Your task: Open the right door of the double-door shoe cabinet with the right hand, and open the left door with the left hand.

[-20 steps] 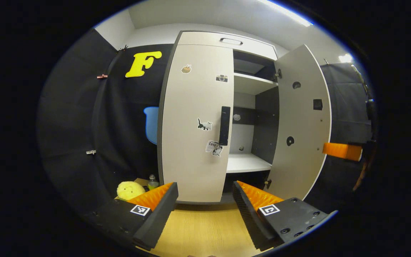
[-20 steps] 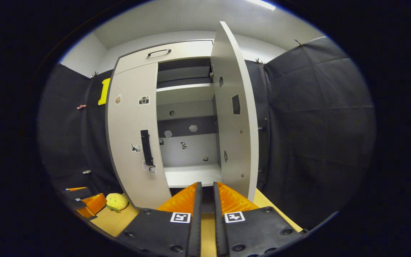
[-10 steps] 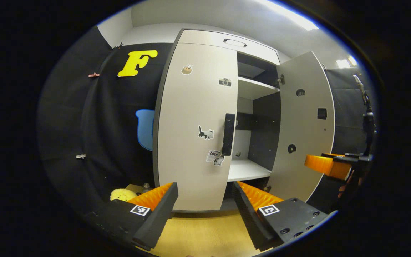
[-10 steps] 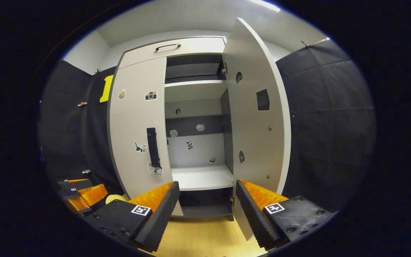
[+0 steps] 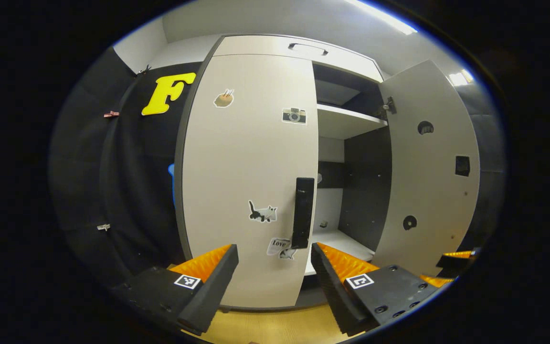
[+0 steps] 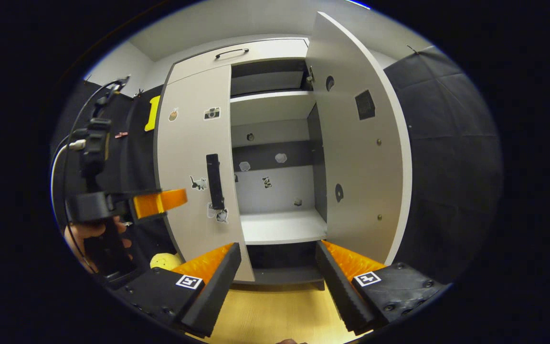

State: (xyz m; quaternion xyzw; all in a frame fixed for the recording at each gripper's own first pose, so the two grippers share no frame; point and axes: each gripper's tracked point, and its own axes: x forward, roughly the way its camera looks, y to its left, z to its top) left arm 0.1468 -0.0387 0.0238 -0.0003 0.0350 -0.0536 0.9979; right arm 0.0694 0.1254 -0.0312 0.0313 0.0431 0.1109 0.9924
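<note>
A: Right door (image 6: 356, 157) of the pale grey double-door shoe cabinet (image 5: 299, 48) stands swung wide; the right gripper (image 6: 277, 274) hangs back, jaws spread wide, holding nothing.

B: And the left gripper (image 5: 275, 272), jaws gaping and empty, lines up on the flat pale left door (image 5: 251, 177), which sits closed, its slim black vertical handle (image 5: 303, 212) just above the right finger.

A: Risk?

B: The handle hugs the door's edge. Come in off-line and a finger likely wedges into the gap or skids off.
</note>
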